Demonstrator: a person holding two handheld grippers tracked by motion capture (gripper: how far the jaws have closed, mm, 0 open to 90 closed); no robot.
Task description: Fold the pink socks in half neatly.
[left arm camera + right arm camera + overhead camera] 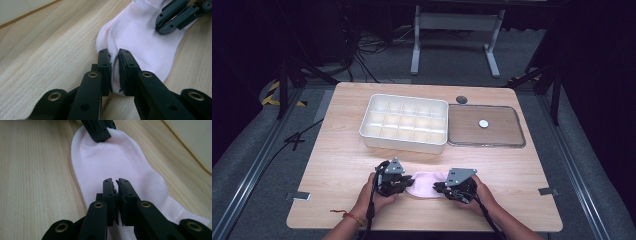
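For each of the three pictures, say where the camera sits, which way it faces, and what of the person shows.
High view: above the person's side, facing forward and down on the table; forearms, both hands.
Left gripper view: on the left tongs, facing along them at the pink sock.
Right gripper view: on the right tongs, facing along the sock.
Shared: both gripper views show the sock and the opposite tongs.

Each hand carries a black tool, the left tool (404, 186) and the right tool (439, 188), with a grey 3-cornered plate on top, brass-ringed screw holes along its 2 black jaws, a trailing black cable, and a red-orange cord (348, 215) circles the left wrist.
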